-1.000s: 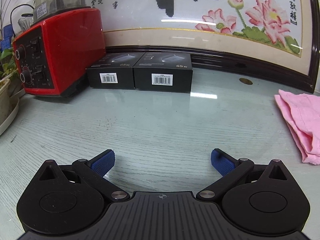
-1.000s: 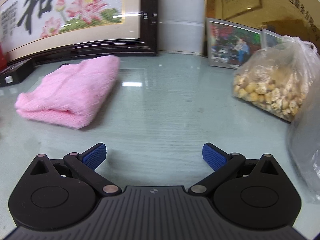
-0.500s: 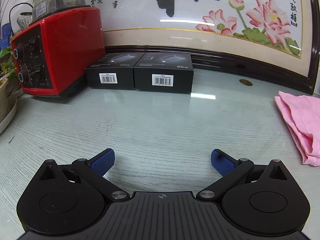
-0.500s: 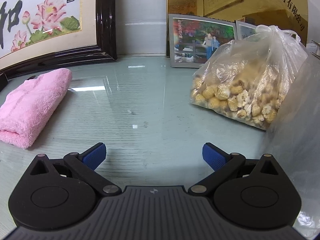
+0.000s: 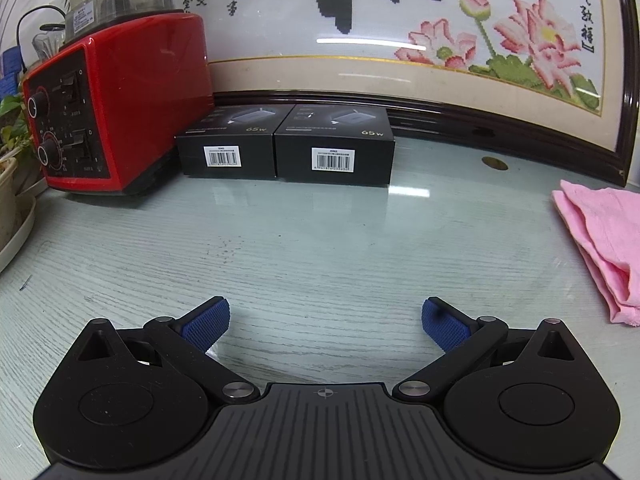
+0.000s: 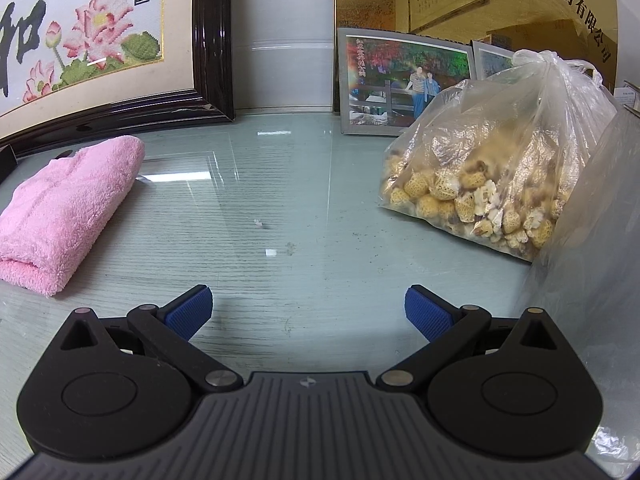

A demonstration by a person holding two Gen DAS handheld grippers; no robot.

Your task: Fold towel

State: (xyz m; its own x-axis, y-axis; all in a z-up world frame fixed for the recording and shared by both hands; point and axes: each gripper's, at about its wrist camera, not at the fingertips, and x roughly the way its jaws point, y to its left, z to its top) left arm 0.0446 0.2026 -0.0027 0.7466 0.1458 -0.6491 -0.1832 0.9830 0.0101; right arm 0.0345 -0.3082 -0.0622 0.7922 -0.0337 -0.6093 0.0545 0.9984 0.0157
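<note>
Towel (image 6: 66, 208), pink and folded into a thick bundle, lies flat on the glass-topped table (image 6: 280, 208) in front of the framed lotus embroidery (image 6: 92, 44), clear of both tools. Right gripper (image 6: 306, 312) stands with jaws spread wide and empty, the towel well to its left and a clear bag of dried goods (image 6: 492, 176) to its right. Left gripper (image 5: 325, 320) is likewise wide and empty, facing two black boxes (image 5: 286, 146) beside a red appliance (image 5: 116, 108), with the towel at the far right edge.

One towel (image 6: 68, 204), two boxes (image 5: 286, 146) (black), one blender (image 5: 116, 116).
</note>
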